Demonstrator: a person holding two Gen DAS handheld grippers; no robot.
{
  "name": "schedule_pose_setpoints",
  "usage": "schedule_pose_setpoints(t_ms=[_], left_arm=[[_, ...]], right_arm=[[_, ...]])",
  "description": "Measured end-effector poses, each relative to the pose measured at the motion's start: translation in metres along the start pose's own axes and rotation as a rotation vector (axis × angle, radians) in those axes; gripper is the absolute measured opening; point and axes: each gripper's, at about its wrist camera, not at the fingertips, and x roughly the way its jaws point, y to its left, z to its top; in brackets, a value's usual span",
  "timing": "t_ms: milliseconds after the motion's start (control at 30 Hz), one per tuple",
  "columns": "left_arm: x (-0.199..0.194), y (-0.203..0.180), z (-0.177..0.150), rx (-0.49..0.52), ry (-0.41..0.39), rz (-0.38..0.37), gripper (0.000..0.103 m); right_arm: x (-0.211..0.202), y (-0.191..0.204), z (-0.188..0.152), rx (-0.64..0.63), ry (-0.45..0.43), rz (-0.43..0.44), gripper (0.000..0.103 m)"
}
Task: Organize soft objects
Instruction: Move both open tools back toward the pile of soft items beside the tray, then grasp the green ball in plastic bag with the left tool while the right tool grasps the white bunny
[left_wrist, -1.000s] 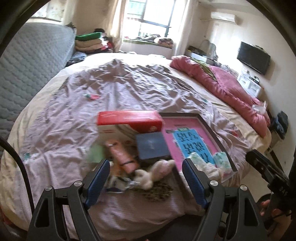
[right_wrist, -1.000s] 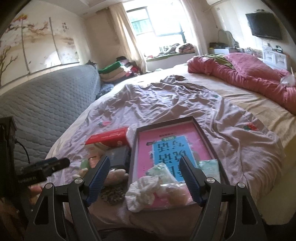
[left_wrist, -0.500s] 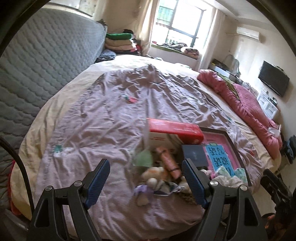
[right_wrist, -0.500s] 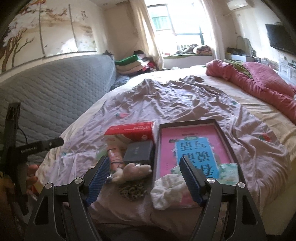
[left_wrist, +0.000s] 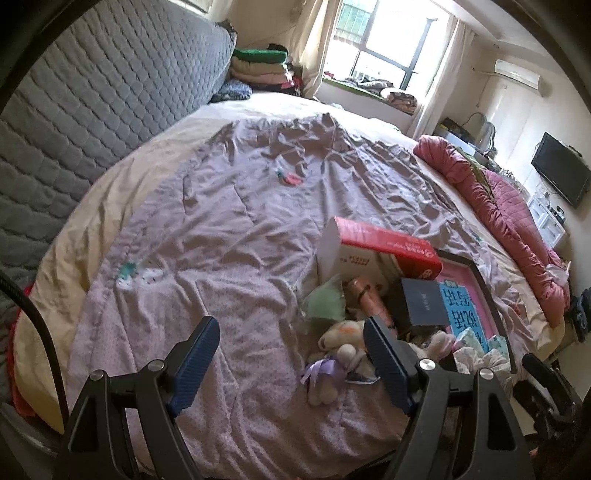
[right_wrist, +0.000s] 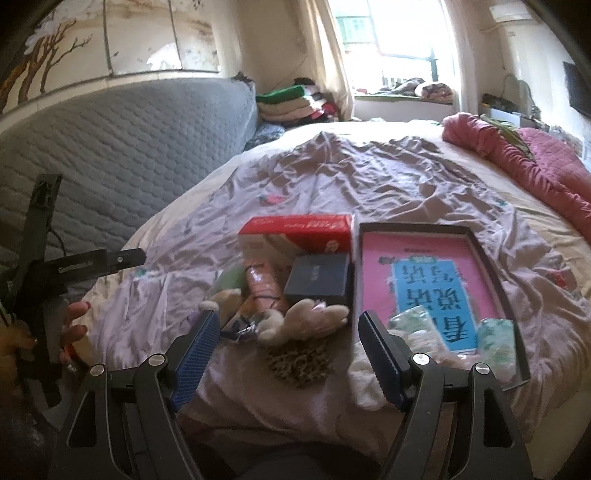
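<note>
A pile of soft items lies on the purple bedsheet near the bed's front edge: a cream plush toy, a purple ribboned plush, a leopard-print pouch, a green pouch and white and mint cloths on a dark tray with a pink book. My left gripper is open and empty, left of the pile. My right gripper is open and empty, just short of the plush and pouch.
A red and white box, a dark blue box and a pink tube lie among the pile. A grey padded headboard is at left, a red quilt at right. The left gripper shows in the right wrist view.
Both grippers swung left, so the pile shifted right in both views. The right gripper now faces the plush and pouch instead of the tray. Both stayed open.
</note>
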Motion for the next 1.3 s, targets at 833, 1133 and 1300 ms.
schedule_pose_setpoints(t_ms=[833,1133,1300], left_arm=[[0.116,-0.016,0.007,0.009,0.181,-0.058,0.08],[0.134,-0.016,0.008,0.019,0.2,-0.069,0.08],[0.139,-0.018,0.008,0.026,0.205,-0.08,0.08]], right_arm=[[0.096,0.018,-0.008,0.089,0.149,-0.035,0.079],[0.128,-0.002,-0.015,0.232,0.222,-0.084,0.079],[0.144,-0.014,-0.013,0.313,0.241,-0.082,0.079]])
